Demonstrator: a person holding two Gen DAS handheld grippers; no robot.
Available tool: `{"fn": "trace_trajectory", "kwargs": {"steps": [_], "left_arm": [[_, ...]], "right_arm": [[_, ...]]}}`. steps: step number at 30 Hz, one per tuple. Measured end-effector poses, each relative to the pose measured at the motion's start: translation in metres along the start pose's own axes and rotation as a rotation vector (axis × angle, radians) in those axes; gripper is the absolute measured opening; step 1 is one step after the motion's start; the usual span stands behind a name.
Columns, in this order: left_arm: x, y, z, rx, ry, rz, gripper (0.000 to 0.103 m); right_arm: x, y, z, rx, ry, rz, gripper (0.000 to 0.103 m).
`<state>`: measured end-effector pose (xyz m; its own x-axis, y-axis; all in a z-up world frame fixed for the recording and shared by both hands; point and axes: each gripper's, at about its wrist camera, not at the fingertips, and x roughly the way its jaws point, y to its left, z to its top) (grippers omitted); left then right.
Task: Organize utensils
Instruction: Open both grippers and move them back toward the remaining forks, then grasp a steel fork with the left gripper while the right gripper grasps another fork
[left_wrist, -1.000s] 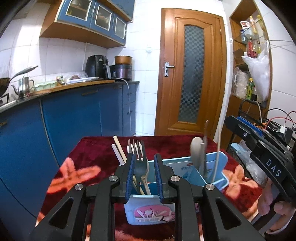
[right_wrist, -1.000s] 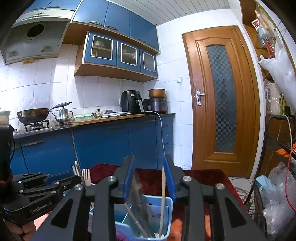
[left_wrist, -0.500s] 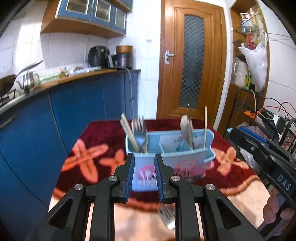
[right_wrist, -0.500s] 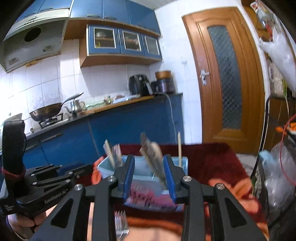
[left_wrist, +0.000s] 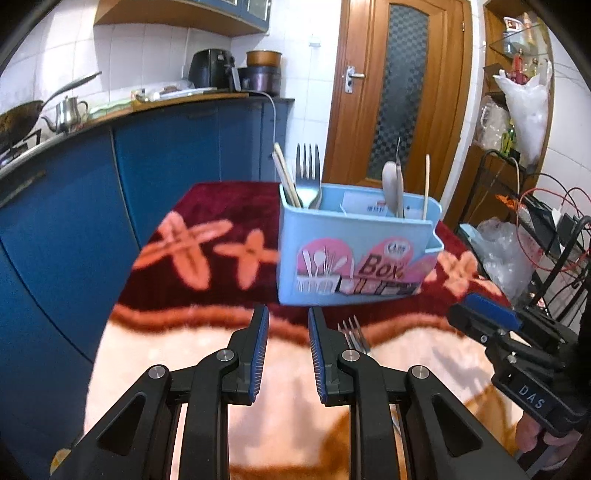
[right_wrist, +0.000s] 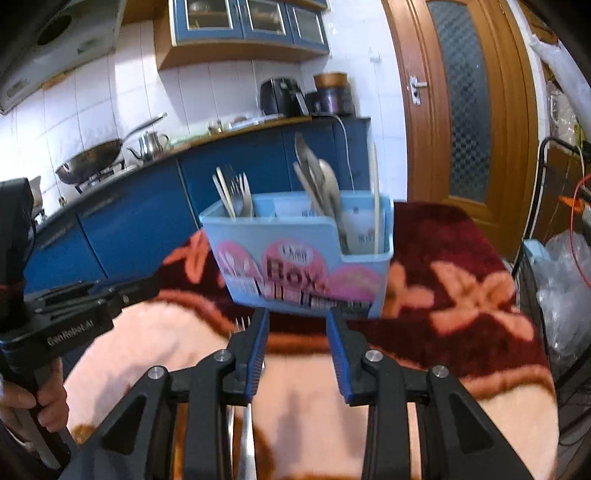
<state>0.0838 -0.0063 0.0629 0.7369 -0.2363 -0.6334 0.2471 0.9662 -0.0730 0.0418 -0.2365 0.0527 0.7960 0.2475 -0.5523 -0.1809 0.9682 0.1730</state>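
Both grippers are hovering empty over the counter, short of the utensil box.

The left gripper (left_wrist: 284, 321) is holding its jaws slightly parted, nothing between them; the right gripper (right_wrist: 297, 323) is holding its jaws parted a little wider, also empty. The blue utensil box (left_wrist: 351, 258) is standing just beyond both sets of jaws, holding forks, spoons and chopsticks. A loose fork (left_wrist: 352, 334) is lying just right of the left jaws.

There is one blue utensil box (left_wrist: 354, 254) on the table. In it stand one fork (left_wrist: 308, 177), two chopsticks (left_wrist: 286, 181) at the left, two spoons (left_wrist: 392, 188) and one single stick (left_wrist: 426, 184) at the right. One more fork (left_wrist: 352, 334) lies on the cloth (left_wrist: 207, 251) before the box.
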Motion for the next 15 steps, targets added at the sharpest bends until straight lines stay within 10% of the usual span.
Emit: {"fn": "trace_trajectory", "kwargs": {"steps": [15], "left_arm": [[0.042, -0.032, -0.027, 0.028, 0.160, -0.093, 0.039]], "right_arm": [[0.003, -0.023, -0.033, 0.106, 0.102, -0.010, 0.038]]}}
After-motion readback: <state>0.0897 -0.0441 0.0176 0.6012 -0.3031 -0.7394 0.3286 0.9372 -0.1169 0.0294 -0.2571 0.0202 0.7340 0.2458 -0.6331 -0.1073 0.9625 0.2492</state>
